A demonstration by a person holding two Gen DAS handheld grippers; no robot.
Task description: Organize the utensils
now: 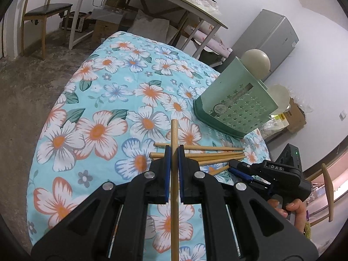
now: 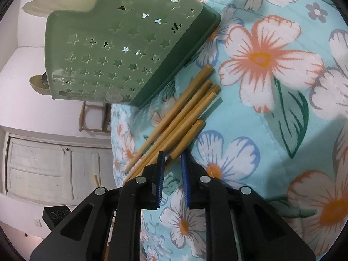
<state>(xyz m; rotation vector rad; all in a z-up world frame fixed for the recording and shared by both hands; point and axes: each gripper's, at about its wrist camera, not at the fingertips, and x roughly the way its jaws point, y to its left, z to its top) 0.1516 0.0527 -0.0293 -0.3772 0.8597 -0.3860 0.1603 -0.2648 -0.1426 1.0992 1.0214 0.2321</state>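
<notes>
My left gripper (image 1: 174,152) is shut on a wooden chopstick (image 1: 174,132) that stands upright between its blue pads. Several more chopsticks (image 1: 217,154) lie in a loose fan on the floral cloth (image 1: 97,108), just beyond it. A green utensil holder (image 1: 237,106) with star-shaped holes stands at the right, with cream spoons (image 1: 256,63) in it. My right gripper (image 2: 173,155) sits low at the thin ends of the chopsticks (image 2: 180,113). The nearest chopstick (image 2: 189,137) runs into the gap between its jaws, and the pads stand apart from it. The holder (image 2: 121,50) is just behind the pile.
A hand (image 1: 291,211) holds the right gripper (image 1: 237,169) at the cloth's right edge. Beyond the cloth are a cluttered table (image 1: 174,2), a chair (image 1: 43,10), a grey fridge (image 1: 276,39) and a cardboard box (image 1: 293,117). The cloth drops off at the left.
</notes>
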